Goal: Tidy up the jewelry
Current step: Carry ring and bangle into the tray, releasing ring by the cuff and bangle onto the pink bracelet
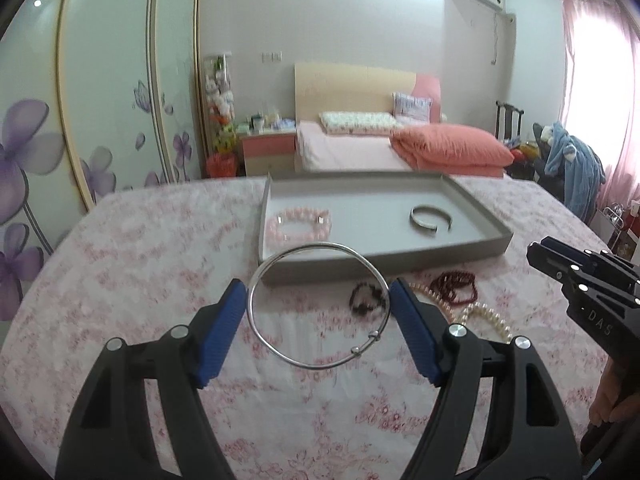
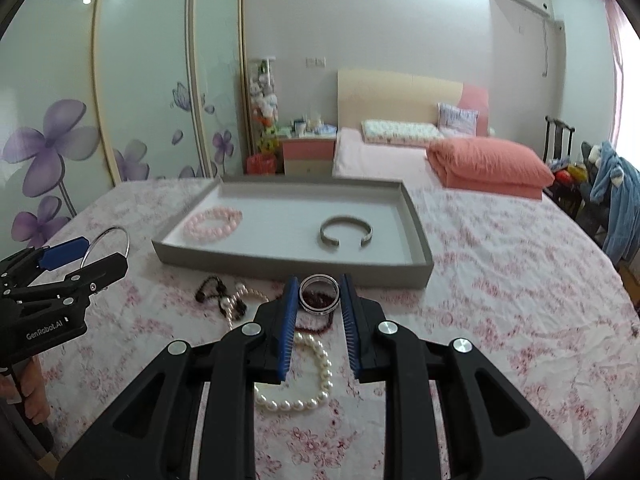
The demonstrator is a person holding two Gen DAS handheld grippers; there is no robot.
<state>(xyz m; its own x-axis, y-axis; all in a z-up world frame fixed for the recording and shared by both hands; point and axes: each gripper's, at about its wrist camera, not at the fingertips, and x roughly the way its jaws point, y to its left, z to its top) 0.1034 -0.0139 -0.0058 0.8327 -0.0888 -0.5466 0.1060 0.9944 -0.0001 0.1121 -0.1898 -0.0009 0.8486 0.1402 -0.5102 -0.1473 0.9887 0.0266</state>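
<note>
My left gripper (image 1: 318,300) is shut on a thin silver bangle (image 1: 280,354), held above the flowered bedspread just in front of the grey tray (image 1: 440,246). My right gripper (image 2: 320,294) is shut on a wide silver band bracelet (image 2: 319,280), also held in front of the tray (image 2: 280,264). In the tray lie a pink bead bracelet (image 1: 300,226) (image 2: 214,224) and an open silver cuff (image 1: 430,220) (image 2: 346,230). On the bedspread lie a pearl necklace (image 2: 316,380), a dark red bead string (image 1: 456,286) and a black bead bracelet (image 2: 212,288).
The tray sits on a table covered by a pink flowered cloth (image 2: 520,280). Behind are a bed with a coral quilt (image 2: 488,168), a wardrobe with flower doors (image 2: 140,100) and a chair with blue clothes (image 2: 616,192). The left gripper shows at the right wrist view's left edge (image 2: 60,276).
</note>
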